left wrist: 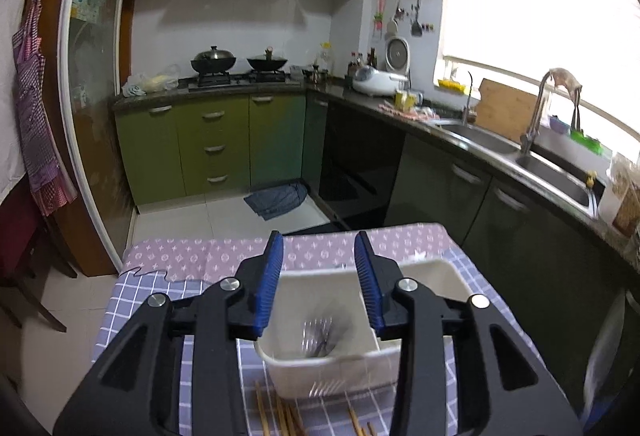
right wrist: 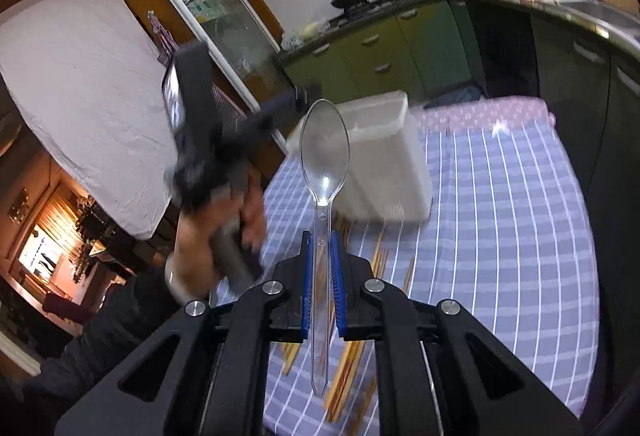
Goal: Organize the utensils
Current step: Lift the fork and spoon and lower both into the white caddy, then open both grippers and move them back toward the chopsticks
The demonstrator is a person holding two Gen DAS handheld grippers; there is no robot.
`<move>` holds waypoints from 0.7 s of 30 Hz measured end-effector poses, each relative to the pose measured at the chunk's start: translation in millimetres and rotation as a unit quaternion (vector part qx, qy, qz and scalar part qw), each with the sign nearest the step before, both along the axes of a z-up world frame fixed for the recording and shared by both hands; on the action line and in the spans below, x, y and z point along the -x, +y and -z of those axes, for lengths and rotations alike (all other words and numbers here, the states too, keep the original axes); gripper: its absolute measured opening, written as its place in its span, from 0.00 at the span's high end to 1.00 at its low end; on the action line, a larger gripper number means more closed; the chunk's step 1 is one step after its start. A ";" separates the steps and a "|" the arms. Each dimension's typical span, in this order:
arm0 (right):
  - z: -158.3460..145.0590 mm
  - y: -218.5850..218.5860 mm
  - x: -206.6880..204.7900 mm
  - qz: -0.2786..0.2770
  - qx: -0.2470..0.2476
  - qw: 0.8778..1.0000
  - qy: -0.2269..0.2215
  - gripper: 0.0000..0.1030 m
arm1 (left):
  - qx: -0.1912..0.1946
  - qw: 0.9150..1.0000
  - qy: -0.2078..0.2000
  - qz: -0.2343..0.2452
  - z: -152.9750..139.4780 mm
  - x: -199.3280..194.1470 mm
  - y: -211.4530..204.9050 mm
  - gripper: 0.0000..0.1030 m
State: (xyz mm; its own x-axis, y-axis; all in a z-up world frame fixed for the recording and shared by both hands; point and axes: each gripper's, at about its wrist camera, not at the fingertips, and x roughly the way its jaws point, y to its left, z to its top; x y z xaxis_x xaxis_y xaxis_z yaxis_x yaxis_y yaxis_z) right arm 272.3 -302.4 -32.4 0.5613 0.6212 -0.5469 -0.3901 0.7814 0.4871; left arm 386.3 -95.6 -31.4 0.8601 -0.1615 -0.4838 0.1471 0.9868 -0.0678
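My left gripper (left wrist: pixel 319 238) hangs open and empty over a white two-compartment bin (left wrist: pixel 320 380). Several metal forks (left wrist: pixel 318 336) lie in the compartment under its fingers. In the right wrist view, my right gripper (right wrist: pixel 321 236) is shut on the handle of a clear plastic spoon (right wrist: pixel 325 140), bowl pointing forward, held above the table short of the bin (right wrist: pixel 384 172). Several wooden chopsticks (right wrist: pixel 348 368) lie loose on the cloth below the spoon, also seen as chopsticks (left wrist: pixel 280 416) in front of the bin. The left gripper (right wrist: pixel 296 96) shows blurred at the bin's left, held by a hand (right wrist: pixel 208 236).
The table carries a blue checked cloth (right wrist: pixel 500 216) with a pink patterned cloth (left wrist: pixel 180 256) at its far end. A kitchen counter with a steel sink (left wrist: pixel 552 172) runs along the right. Green cabinets (left wrist: pixel 212 144) and a stove stand beyond the table.
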 end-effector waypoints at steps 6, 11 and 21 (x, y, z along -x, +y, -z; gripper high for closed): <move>-41.3 9.4 -52.3 0.053 -0.001 0.997 -0.051 0.90 | -0.013 1.000 -0.001 0.001 -19.9 39.7 11.3 0.65; -70.0 21.2 -103.3 0.107 0.009 0.989 -0.097 0.90 | -0.028 1.000 0.005 0.006 -26.8 73.9 22.7 0.65; -41.0 49.2 -158.9 0.152 0.081 0.977 -0.128 0.90 | -0.025 0.999 0.031 0.007 -20.6 100.4 44.3 0.64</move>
